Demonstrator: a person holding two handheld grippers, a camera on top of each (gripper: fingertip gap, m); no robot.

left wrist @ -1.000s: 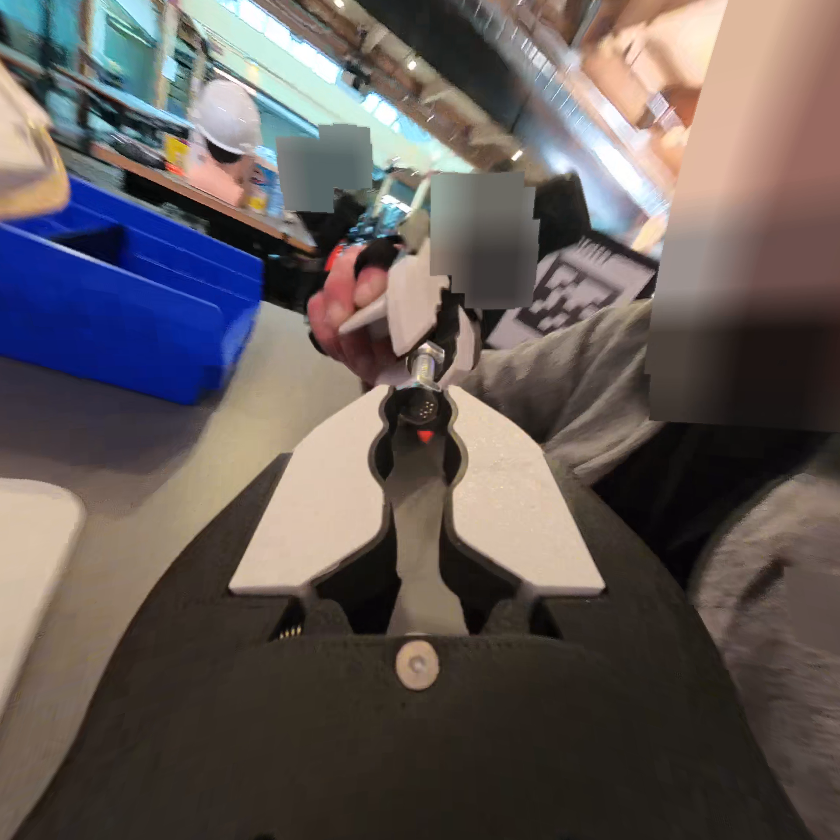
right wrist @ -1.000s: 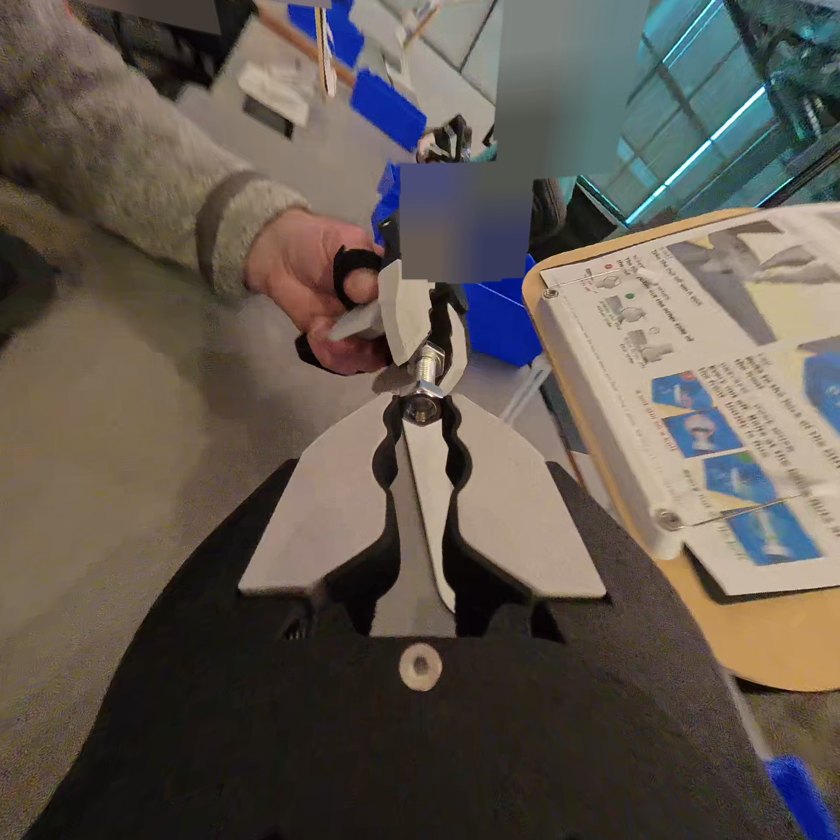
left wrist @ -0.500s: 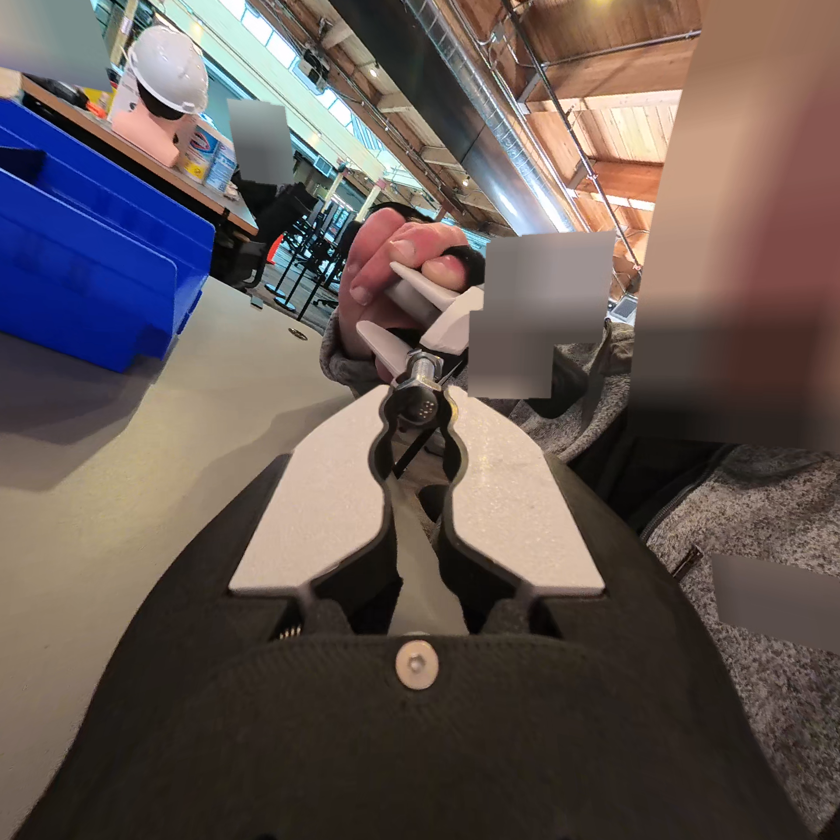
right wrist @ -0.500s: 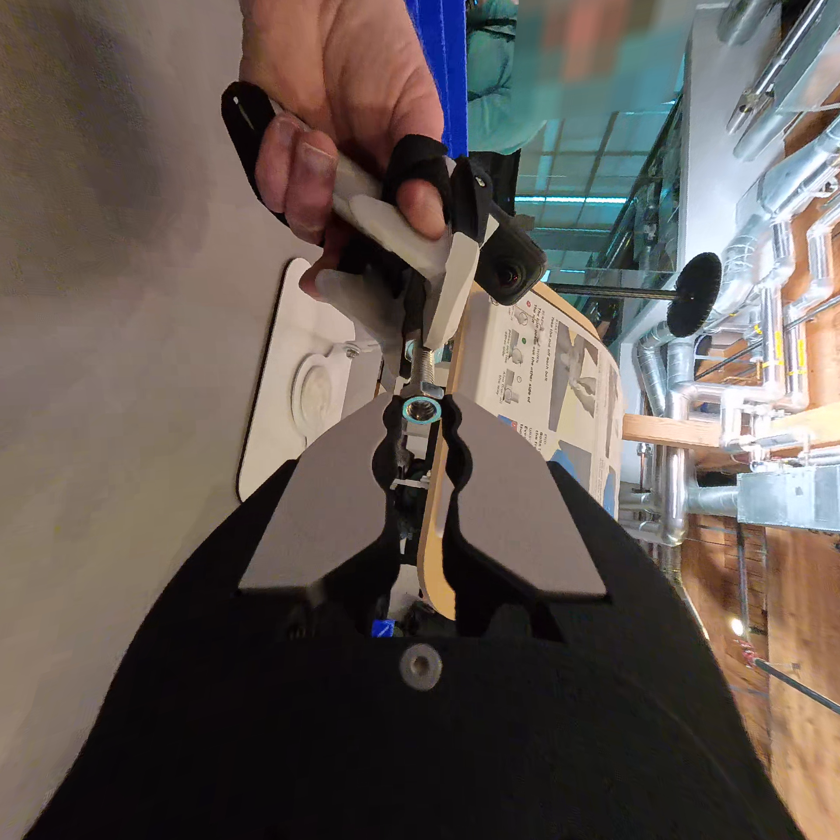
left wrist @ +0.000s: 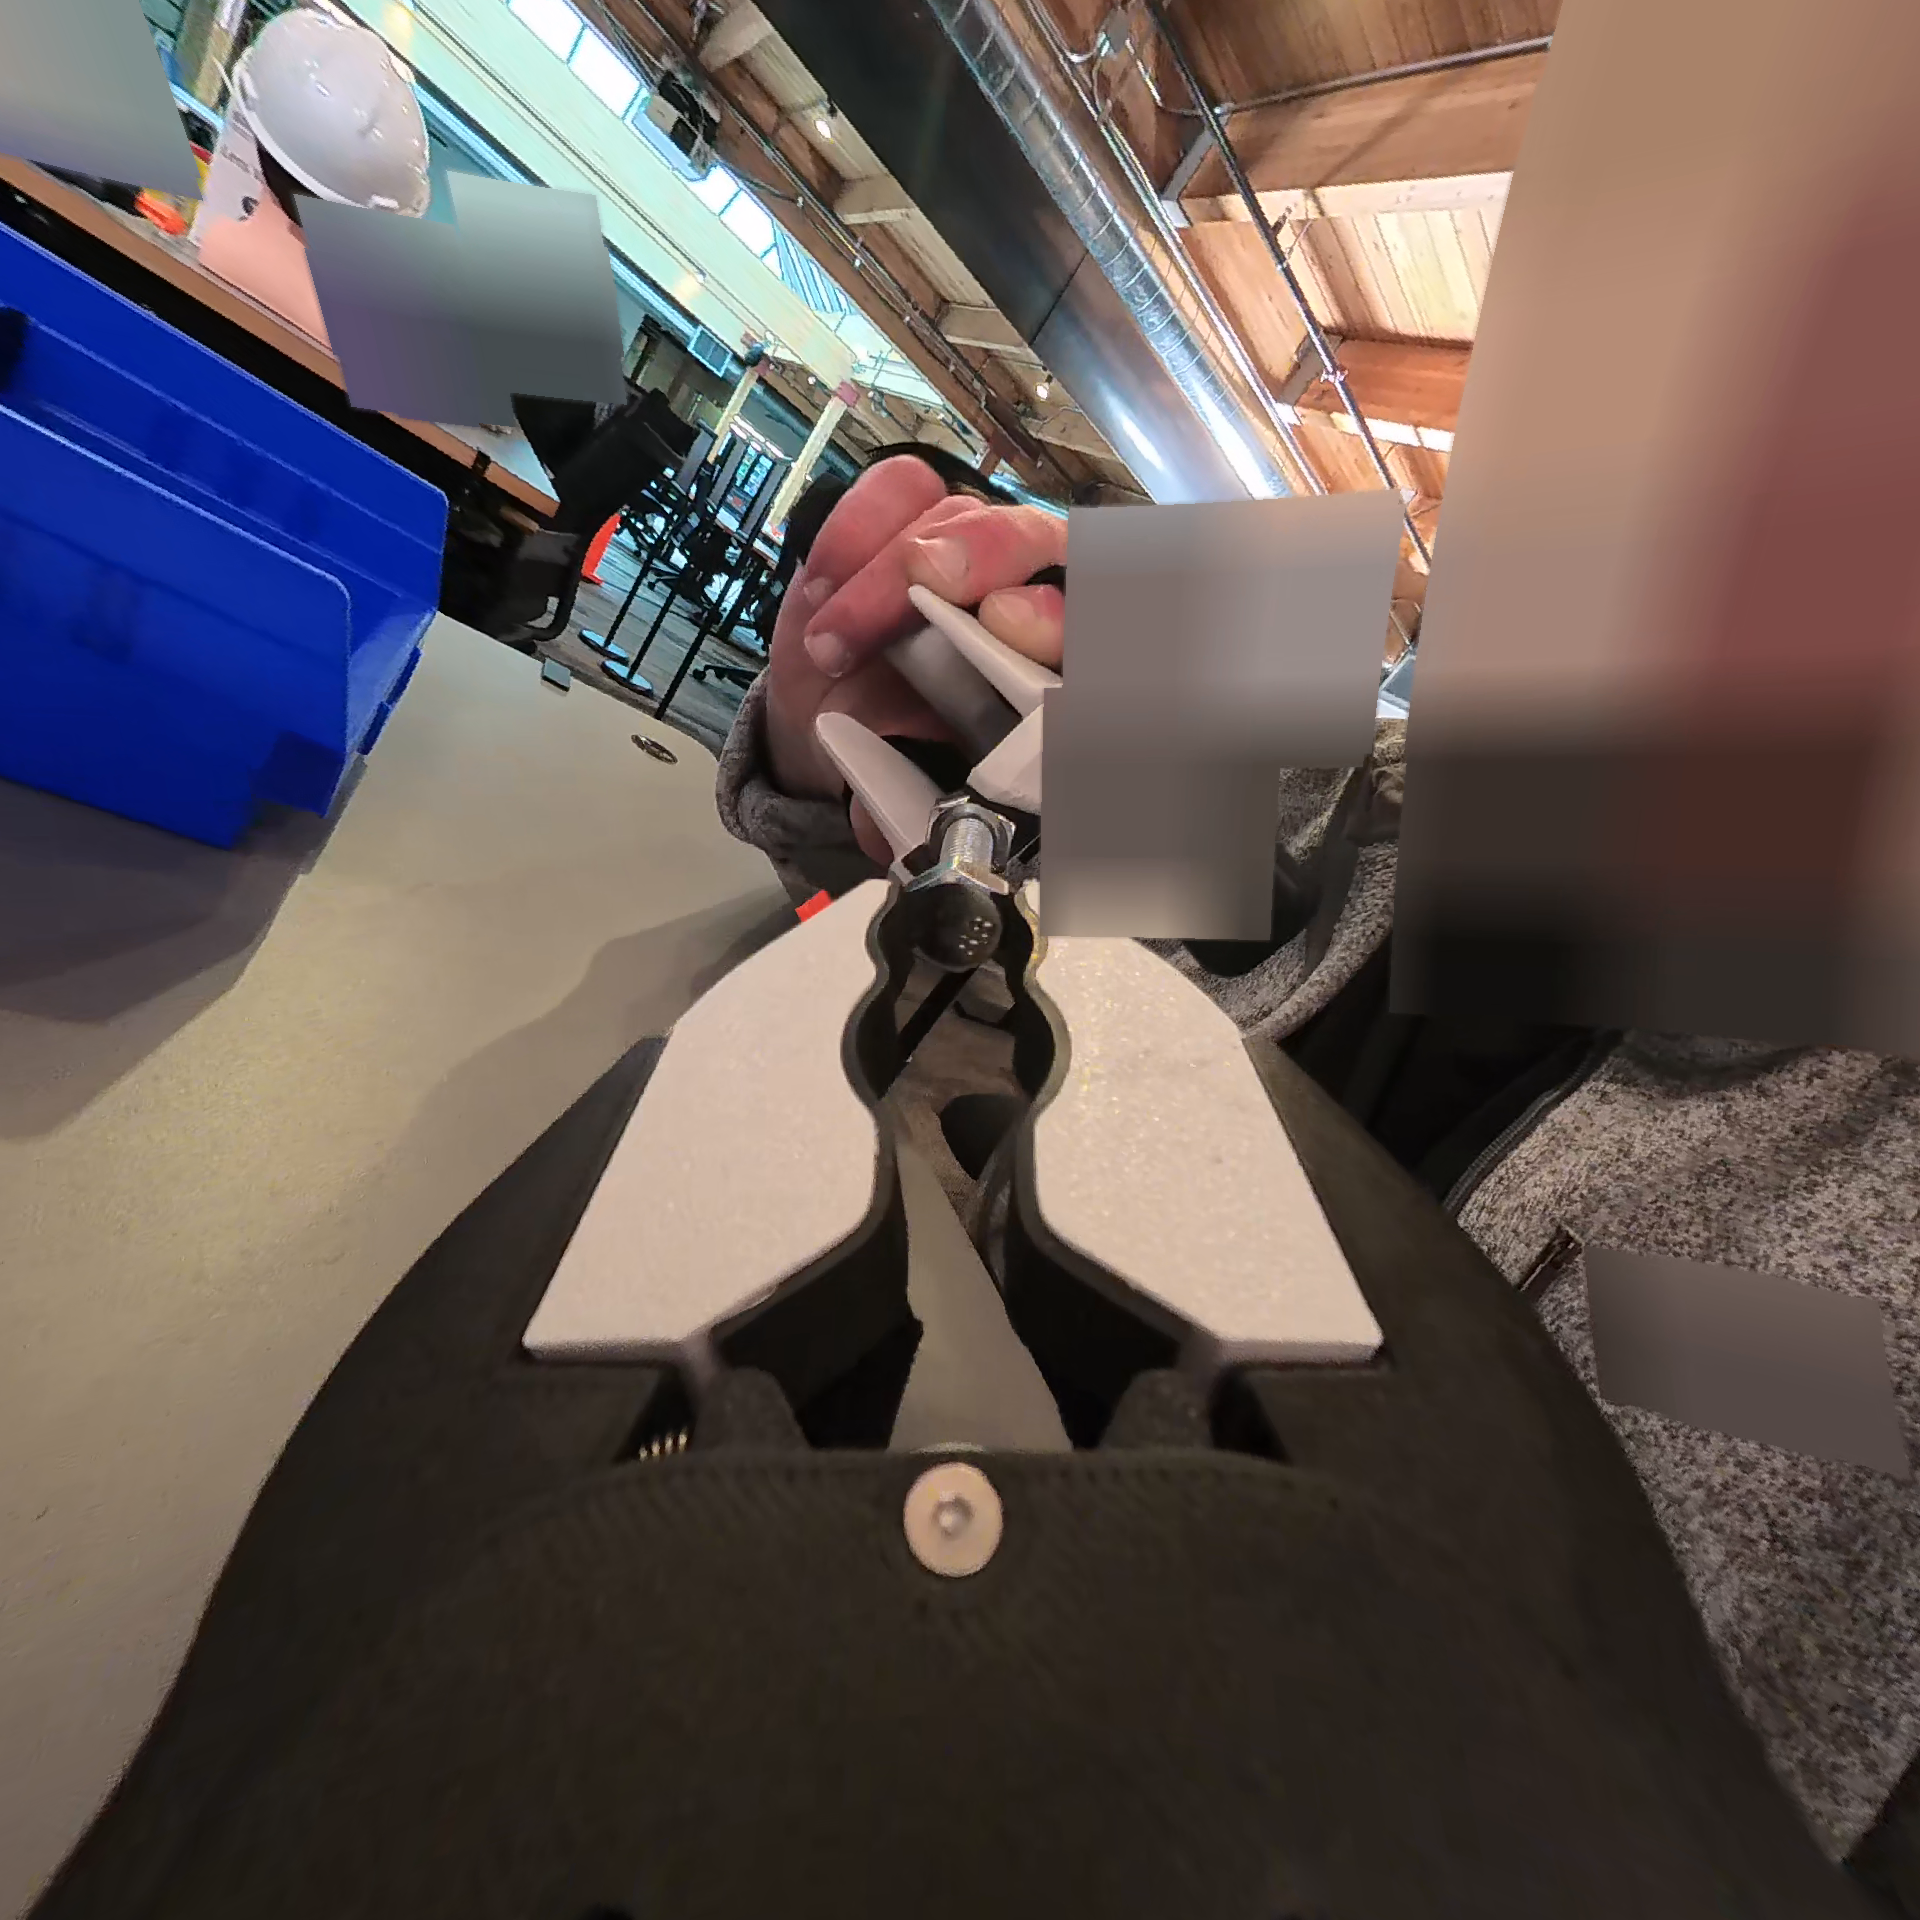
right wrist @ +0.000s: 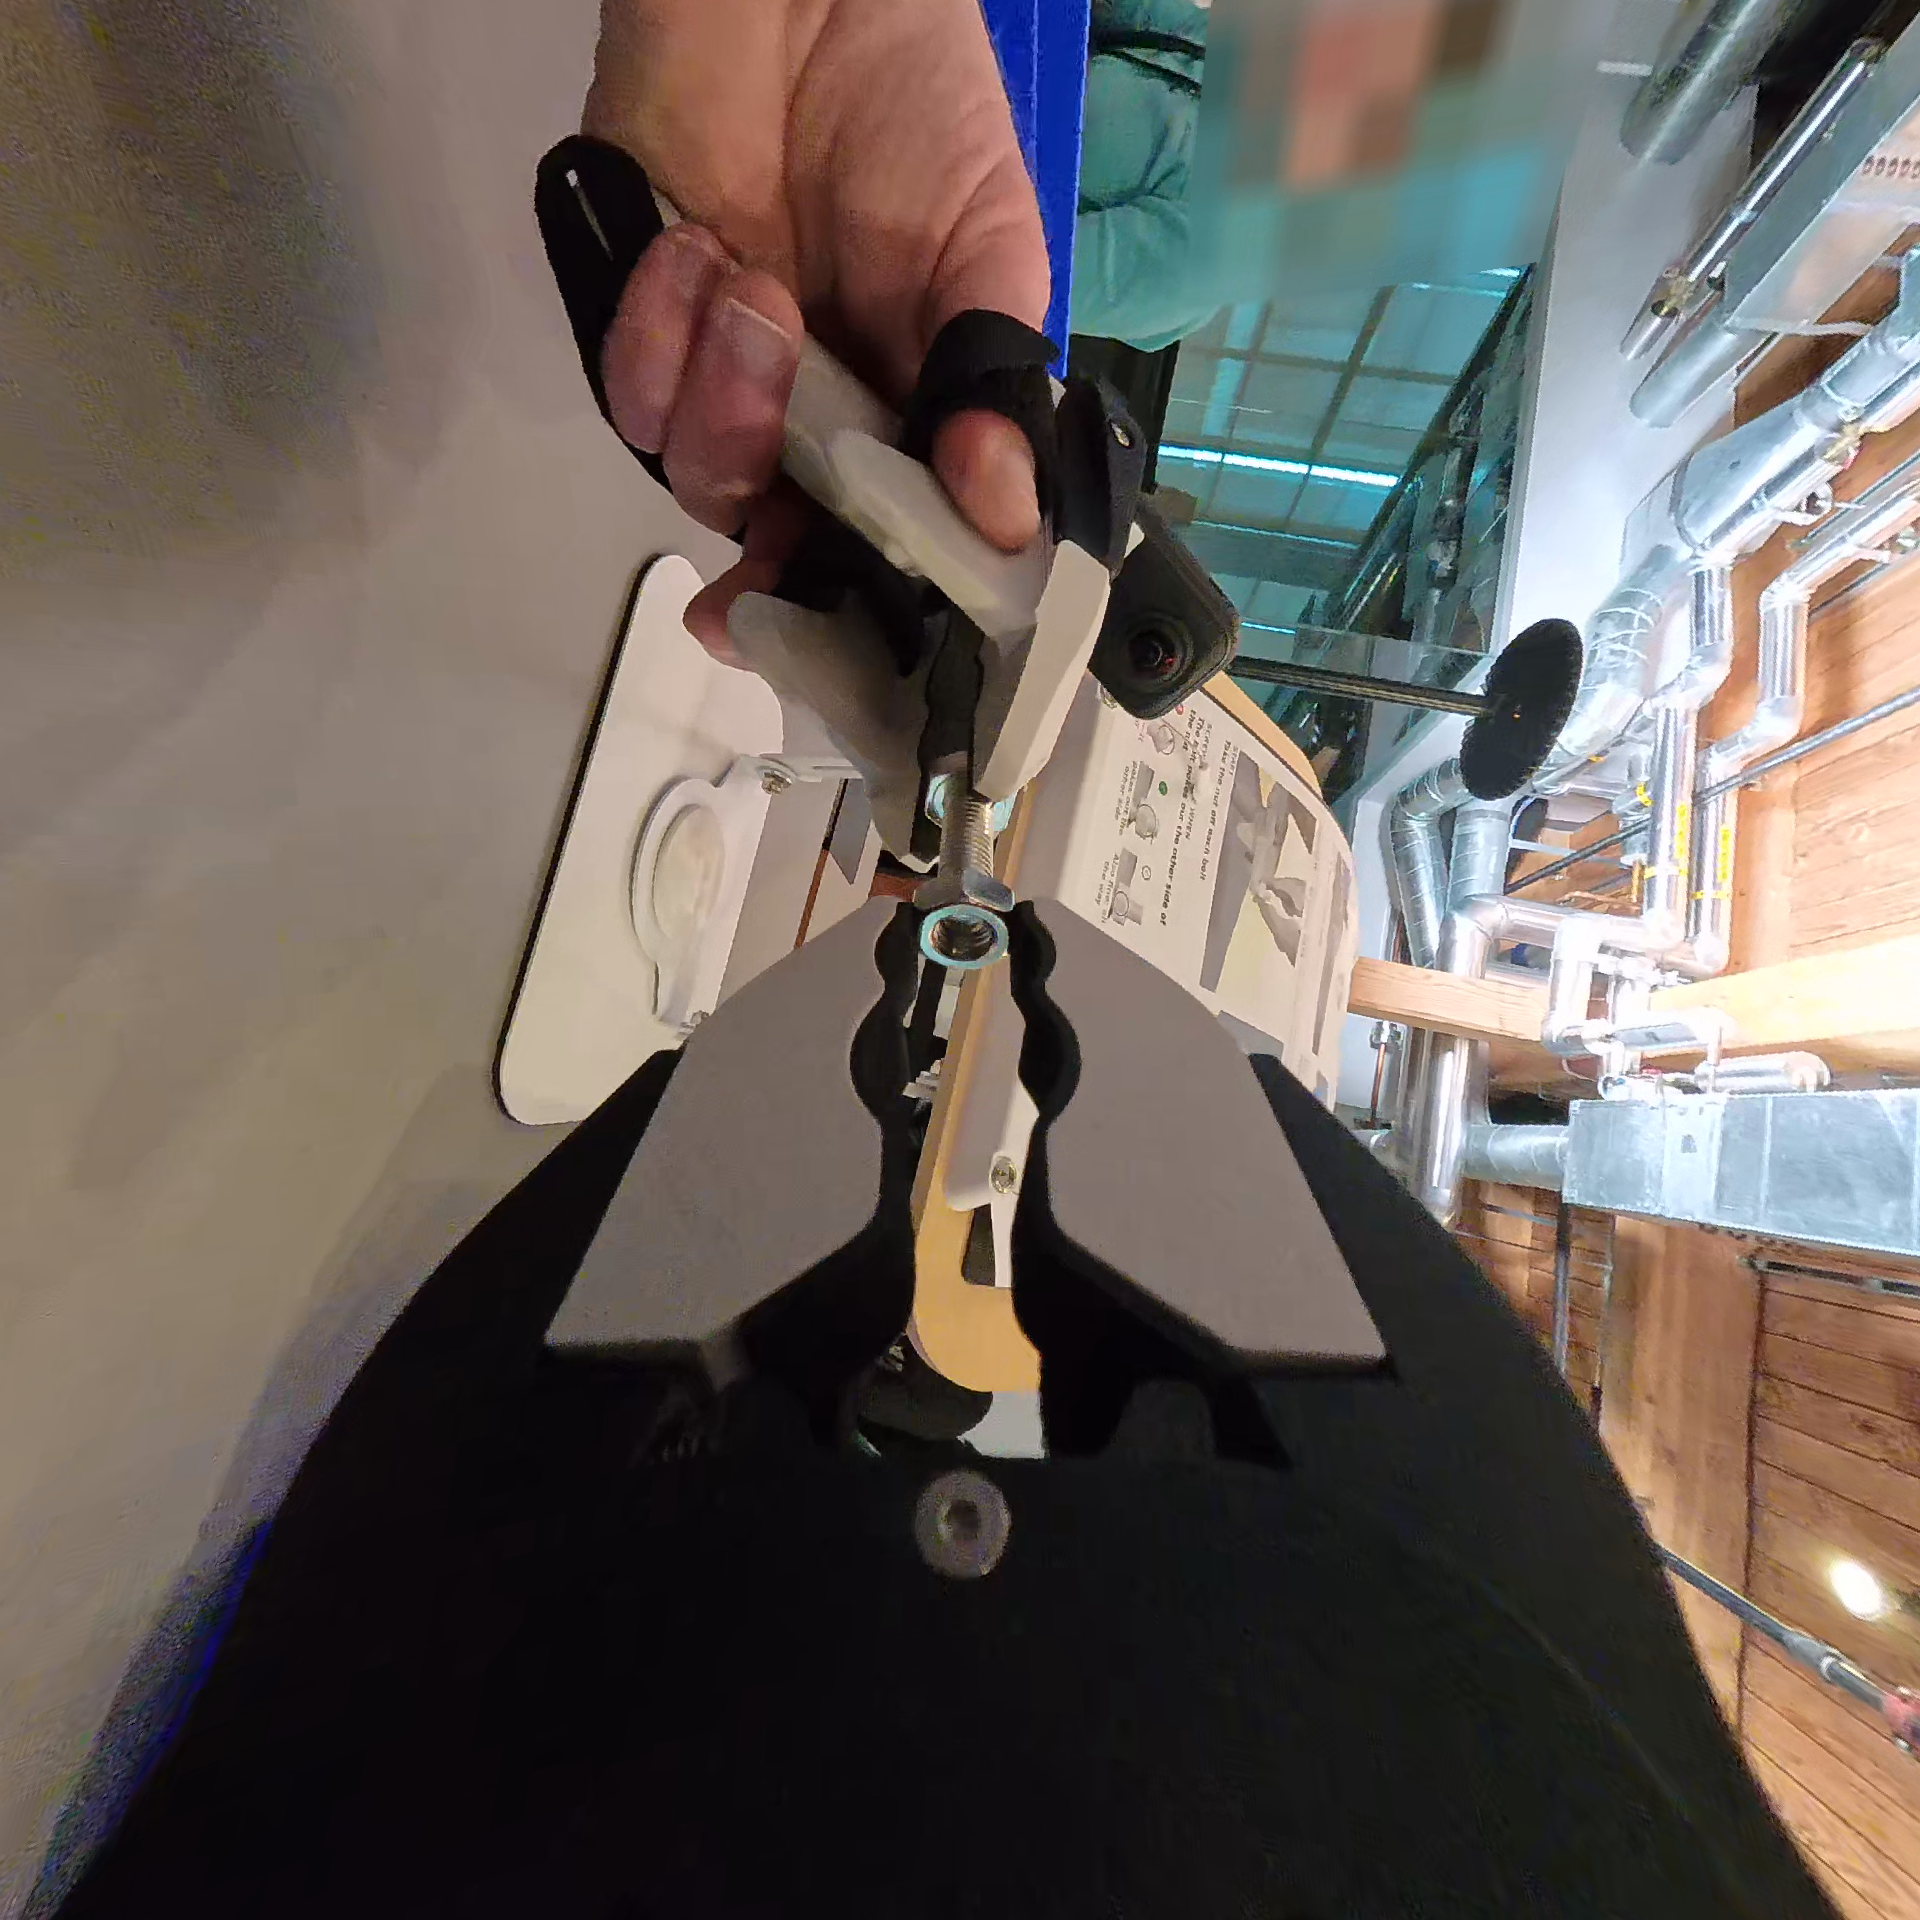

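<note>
- Along the left edge of the left wrist view, a blue bin sits on a grey table; a white hard hat shows in the upper left corner behind it.
- At the centre of that view, the left gripper has its jaws set narrow, and its white fingers clamp the dark head of a silver bolt.
- The bolt's threaded shaft points away from the camera, toward a hand just above centre that holds the other gripper.
- On the right side of that view, a grey knit sleeve fills the lower right corner, with a wooden ceiling and a metal duct above it.
- Turning to the right wrist view, the picture is rolled sideways; the grey table fills the left side, and a white board with a round fitting lies on it left of centre.
- At the centre of that view, the right gripper is narrowly closed on a silver nut, seen end-on with the bolt's tip inside it.
- Just above the nut, the bolt runs up to the left gripper, held by a hand in the upper centre.
- Right of centre, a printed sheet lies on a wooden board.
- Along the right edge, silver pipes cross a wooden wall.
</note>
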